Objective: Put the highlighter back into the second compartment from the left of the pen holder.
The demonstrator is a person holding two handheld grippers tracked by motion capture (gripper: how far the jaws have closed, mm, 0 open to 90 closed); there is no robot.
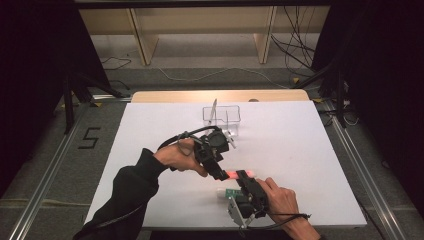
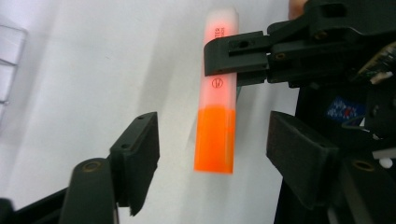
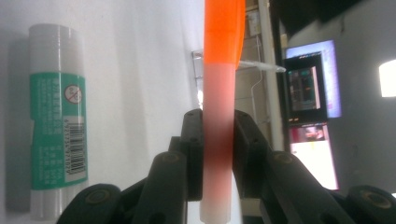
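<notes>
An orange highlighter (image 1: 239, 173) (image 2: 216, 93) (image 3: 220, 107) with a pale pink barrel and an orange cap is held above the white table. My right gripper (image 1: 246, 176) (image 3: 218, 154) is shut on its barrel. My left gripper (image 1: 220, 172) (image 2: 210, 154) is open, its jaws on either side of the orange cap end without touching it. A glue stick (image 1: 227, 191) (image 3: 56, 121) with a green label lies on the table beside the right gripper.
A clear plastic organiser (image 1: 221, 117) with upright pens stands at the middle back of the white table (image 1: 310, 165). Wooden shelving (image 1: 200, 30) and cables lie beyond the table. A dark screen (image 3: 310, 88) shows in the right gripper view.
</notes>
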